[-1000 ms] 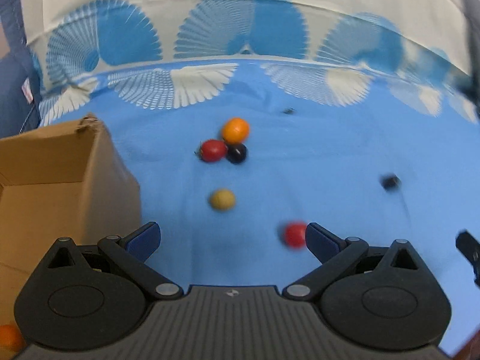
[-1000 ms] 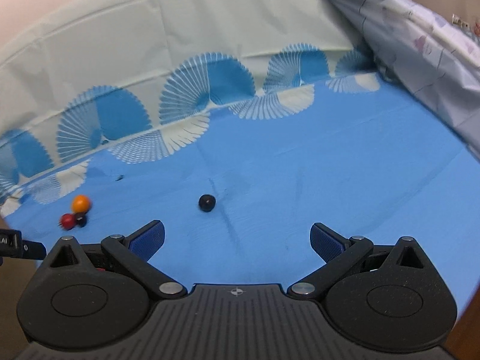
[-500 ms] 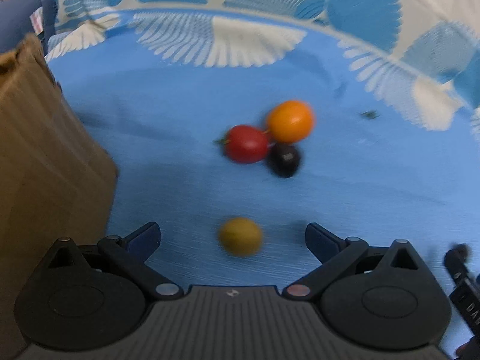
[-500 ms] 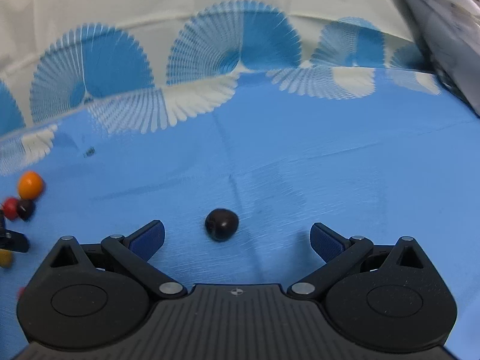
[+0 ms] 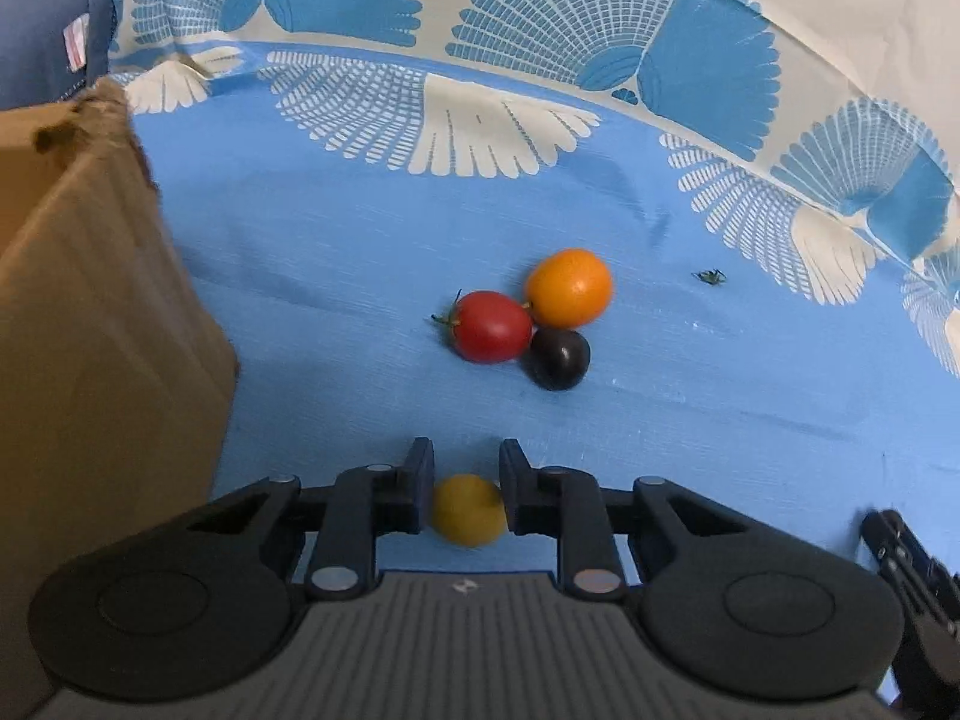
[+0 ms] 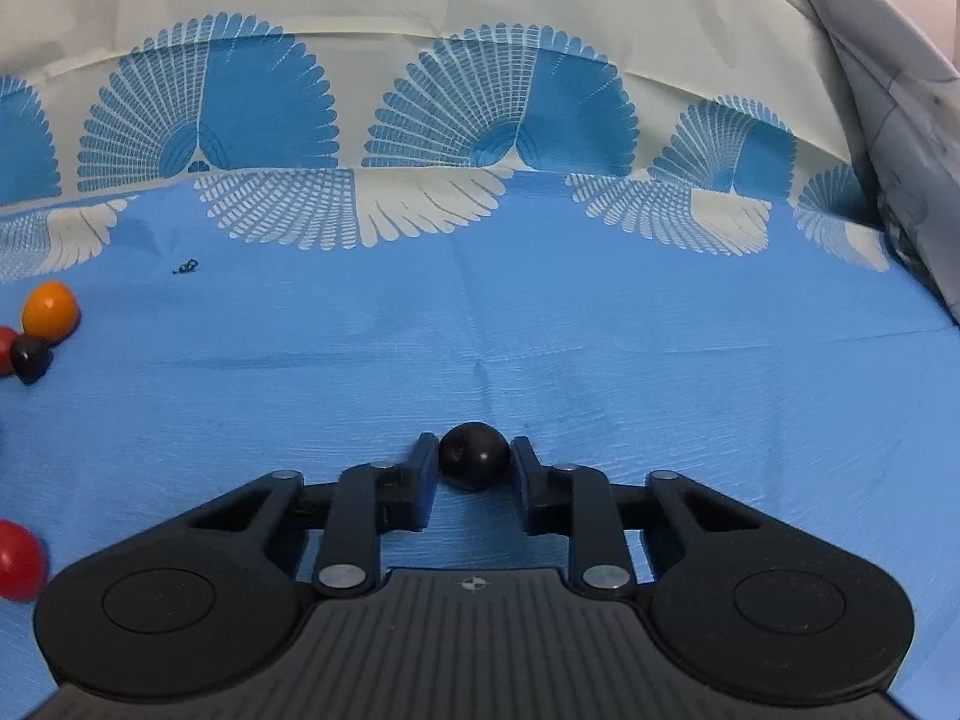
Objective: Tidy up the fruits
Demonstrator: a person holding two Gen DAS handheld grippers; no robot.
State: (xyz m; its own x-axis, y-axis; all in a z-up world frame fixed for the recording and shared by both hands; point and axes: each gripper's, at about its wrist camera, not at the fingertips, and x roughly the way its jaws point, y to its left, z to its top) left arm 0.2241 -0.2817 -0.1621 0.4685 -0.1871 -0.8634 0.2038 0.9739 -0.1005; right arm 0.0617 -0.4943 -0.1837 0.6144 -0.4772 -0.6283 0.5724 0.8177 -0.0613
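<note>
My left gripper (image 5: 462,468) is shut on a small yellow fruit (image 5: 469,510) low over the blue cloth. Ahead of it a red tomato (image 5: 489,327), an orange fruit (image 5: 569,287) and a dark fruit (image 5: 559,358) lie touching each other. A cardboard box (image 5: 90,312) stands at the left. My right gripper (image 6: 473,461) is shut on a dark round fruit (image 6: 474,456) on the cloth. In the right wrist view the orange fruit (image 6: 50,311) and the dark fruit (image 6: 30,358) show at the far left, and another red fruit (image 6: 18,558) lies at the lower left edge.
The blue cloth (image 6: 600,360) with white and blue fan patterns rises into a backdrop behind. A small dark stem scrap (image 5: 709,277) lies right of the fruit cluster. A folded grey sheet (image 6: 900,90) hangs at the right. The other gripper's tip (image 5: 906,558) shows at the lower right.
Both grippers moved forward and down and closed: the left on the yellow fruit, the right on the dark fruit. Both were open half a second ago.
</note>
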